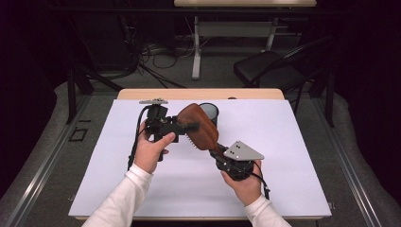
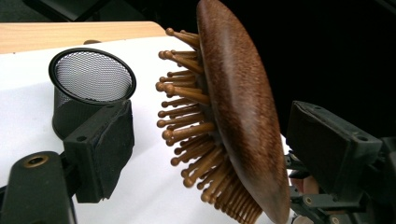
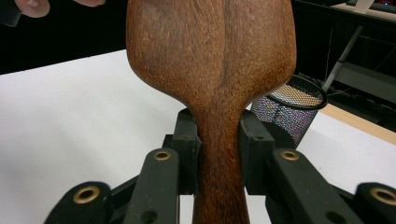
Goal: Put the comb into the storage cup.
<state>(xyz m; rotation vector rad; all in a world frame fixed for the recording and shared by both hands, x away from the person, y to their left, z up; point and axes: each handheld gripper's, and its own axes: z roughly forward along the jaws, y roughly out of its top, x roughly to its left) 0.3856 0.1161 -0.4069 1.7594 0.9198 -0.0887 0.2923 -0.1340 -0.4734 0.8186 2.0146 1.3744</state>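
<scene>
A dark wooden paddle hairbrush (image 1: 201, 125) hangs tilted above the white mat. My right gripper (image 1: 215, 150) is shut on its handle, and in the right gripper view both pads clamp the handle (image 3: 219, 154) with the right gripper (image 3: 219, 144) below the wide brush back (image 3: 210, 56). My left gripper (image 1: 191, 130) comes in from the left at the brush head. In the left gripper view the left gripper (image 2: 215, 149) is open around the brush head (image 2: 243, 116). One pad (image 2: 102, 149) faces the bristles and the other faces the smooth back, with a gap showing on each side.
A black mesh cup (image 1: 209, 112) stands upright on the white mat (image 1: 293, 142) just behind the brush, also seen as the mesh cup (image 2: 91, 79) and mesh cup (image 3: 289, 112). The table's wooden far edge (image 1: 198, 93) lies beyond. A black chair (image 1: 265, 66) stands behind the table.
</scene>
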